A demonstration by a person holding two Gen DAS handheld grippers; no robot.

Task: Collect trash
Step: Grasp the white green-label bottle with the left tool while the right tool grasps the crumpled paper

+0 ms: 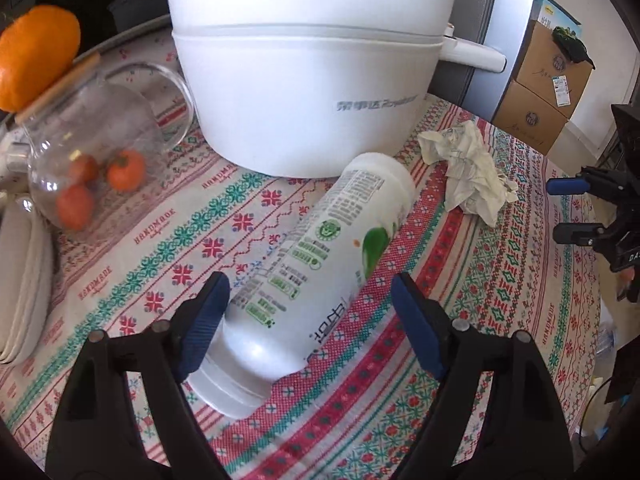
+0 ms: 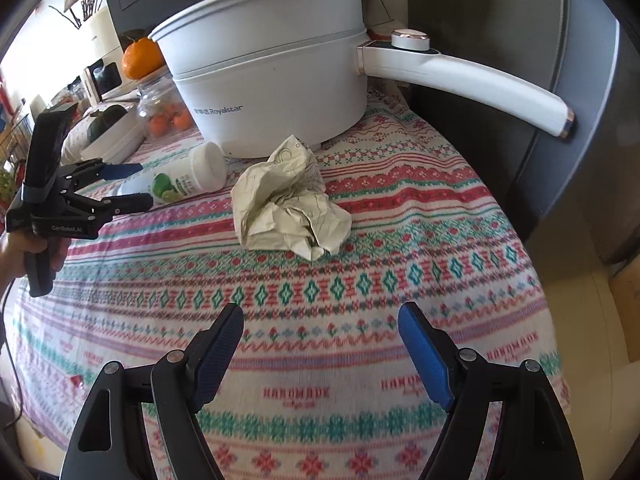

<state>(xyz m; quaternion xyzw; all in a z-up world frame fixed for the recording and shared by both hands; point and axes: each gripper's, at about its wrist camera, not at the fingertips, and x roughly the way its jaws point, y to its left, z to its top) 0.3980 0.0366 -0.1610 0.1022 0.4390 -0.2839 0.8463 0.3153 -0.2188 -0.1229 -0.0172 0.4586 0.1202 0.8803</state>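
A white plastic bottle (image 1: 320,264) with a green label lies on its side on the patterned tablecloth (image 1: 500,280). My left gripper (image 1: 310,284) is open and straddles the bottle's lower half; the right pad stands clear of it. A crumpled pale paper wad (image 1: 468,168) lies to the right of the bottle. In the right wrist view the paper wad (image 2: 288,208) sits ahead of my right gripper (image 2: 320,316), which is open and empty above the cloth. That view also shows the left gripper (image 2: 144,184) around the bottle (image 2: 188,176), and the left wrist view catches the right gripper (image 1: 556,210) at the right edge.
A large white electric pot (image 1: 300,80) stands just behind the bottle, its long handle (image 2: 480,80) reaching right. A glass jar (image 1: 92,160) with small tomatoes, an orange (image 1: 36,52) and stacked plates (image 1: 20,280) crowd the left. Cardboard boxes (image 1: 548,80) sit beyond the table.
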